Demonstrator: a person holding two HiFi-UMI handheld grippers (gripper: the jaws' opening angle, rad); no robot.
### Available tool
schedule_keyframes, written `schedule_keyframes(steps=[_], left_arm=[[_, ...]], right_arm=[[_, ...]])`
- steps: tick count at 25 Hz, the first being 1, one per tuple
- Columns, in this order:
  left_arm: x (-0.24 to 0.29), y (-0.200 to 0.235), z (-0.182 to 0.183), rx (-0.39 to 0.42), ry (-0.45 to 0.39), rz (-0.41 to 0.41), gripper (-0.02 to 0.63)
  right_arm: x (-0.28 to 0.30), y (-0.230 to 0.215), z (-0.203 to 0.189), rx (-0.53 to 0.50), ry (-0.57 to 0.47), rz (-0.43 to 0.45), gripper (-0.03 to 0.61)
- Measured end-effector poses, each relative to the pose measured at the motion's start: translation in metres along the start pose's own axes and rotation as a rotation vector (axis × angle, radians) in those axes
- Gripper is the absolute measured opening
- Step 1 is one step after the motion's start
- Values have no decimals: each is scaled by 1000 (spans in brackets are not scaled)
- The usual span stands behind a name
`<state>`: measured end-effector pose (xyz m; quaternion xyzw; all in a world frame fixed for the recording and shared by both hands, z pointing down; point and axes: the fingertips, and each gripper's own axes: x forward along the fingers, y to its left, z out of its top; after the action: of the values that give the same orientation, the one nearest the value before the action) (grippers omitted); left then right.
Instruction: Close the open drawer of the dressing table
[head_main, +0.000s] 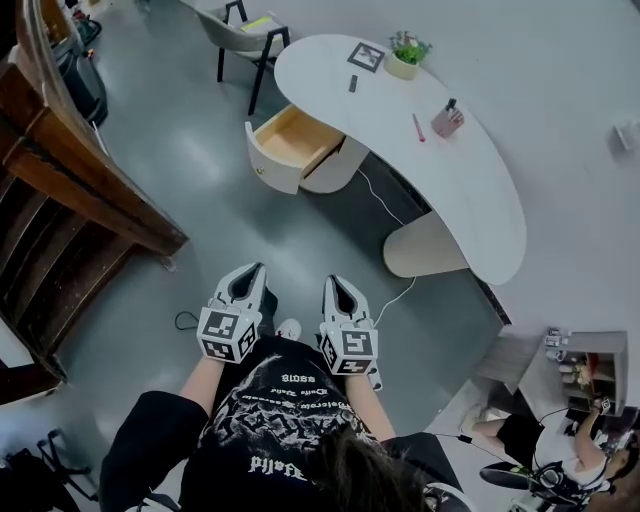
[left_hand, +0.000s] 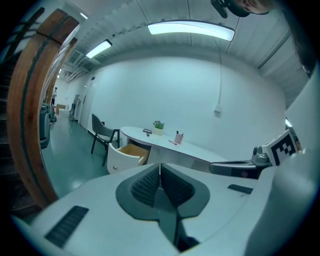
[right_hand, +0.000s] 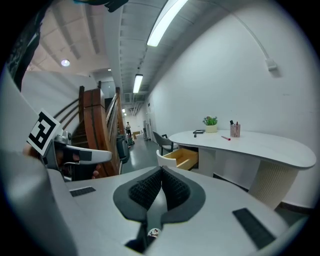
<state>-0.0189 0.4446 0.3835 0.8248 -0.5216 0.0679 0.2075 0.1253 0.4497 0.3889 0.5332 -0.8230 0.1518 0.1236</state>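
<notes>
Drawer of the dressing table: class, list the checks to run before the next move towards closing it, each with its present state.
1. Drawer stands pulled out of the dressing table: ok.
2. Left gripper, jaws together, nothing between: ok.
3. Right gripper, jaws together, nothing between: ok.
4. Grippers within reach of the drawer: not ok, open floor lies between.
5. Route free: not ok, a cable trails beside it.

The white curved dressing table (head_main: 470, 170) stands against the wall. Its drawer (head_main: 285, 148) is pulled fully out at the left end, white-fronted, its bare wooden inside showing, near a chair.
</notes>
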Motion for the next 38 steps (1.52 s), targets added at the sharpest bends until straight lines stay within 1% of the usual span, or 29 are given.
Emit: schedule_keyframes(steps=[5, 11, 14, 17, 24, 30, 32, 36, 38], left_arm=[[18, 20, 4, 8, 27, 7, 28], [45, 41, 19, 20, 45, -15, 28], [65, 51, 28, 30, 52, -29, 28], [85, 61, 36, 46, 60, -45, 28], [135, 95, 68, 69, 43, -83, 28], [174, 125, 87, 76, 53, -101, 28], [182, 132, 93, 82, 57, -108, 28], [200, 148, 106, 97, 61, -115, 28], [208, 158, 109, 108, 68, -116, 28]], right_arm=[[25, -3, 1, 3, 27, 7, 26], [57, -11, 9, 16, 36, -35, 26], [78, -16, 15, 17, 62, -13, 26], [98, -18, 24, 18, 66, 4, 26], [154, -38, 51, 24, 61, -45, 26], [195, -49, 69, 25, 65, -76, 26], [205, -48, 75, 38, 63, -72, 26], [227, -42, 89, 119, 22, -7, 26], [238, -44, 92, 133, 15, -20, 26]])
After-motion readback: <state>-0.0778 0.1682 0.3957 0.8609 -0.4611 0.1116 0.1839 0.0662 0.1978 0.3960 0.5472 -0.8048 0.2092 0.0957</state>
